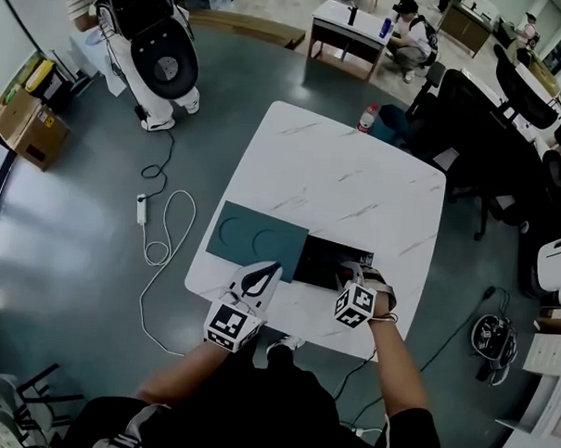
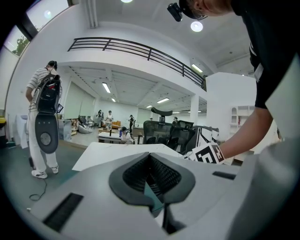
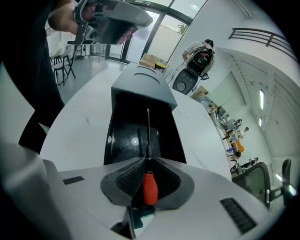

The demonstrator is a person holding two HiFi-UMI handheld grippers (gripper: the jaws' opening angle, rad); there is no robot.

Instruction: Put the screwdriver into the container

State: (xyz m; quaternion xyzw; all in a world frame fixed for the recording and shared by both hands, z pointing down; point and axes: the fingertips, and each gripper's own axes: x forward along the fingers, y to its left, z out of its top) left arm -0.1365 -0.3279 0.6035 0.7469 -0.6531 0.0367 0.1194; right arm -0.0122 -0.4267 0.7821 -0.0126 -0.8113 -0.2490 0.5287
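Observation:
A screwdriver with a red handle [image 3: 149, 186] and thin metal shaft sits between the jaws of my right gripper [image 3: 147, 161], which is shut on it. The shaft points out over the black container [image 3: 124, 136], and its tip hangs above the container's inside. In the head view the black container [image 1: 318, 264] lies near the front edge of the white table [image 1: 347, 184], with the right gripper [image 1: 354, 272] at its right end. A teal tray [image 1: 243, 237] lies left of it. My left gripper [image 1: 269, 269] hovers at the tray's front edge; its jaws [image 2: 150, 157] are shut on nothing.
A white robot [image 1: 158, 46] stands on the floor at the far left, with a power strip and cable [image 1: 142, 208] near it. Black office chairs [image 1: 471, 115] crowd the table's right side. A bottle [image 1: 367, 117] stands on the floor behind the table. Cardboard boxes [image 1: 25, 124] sit at the left.

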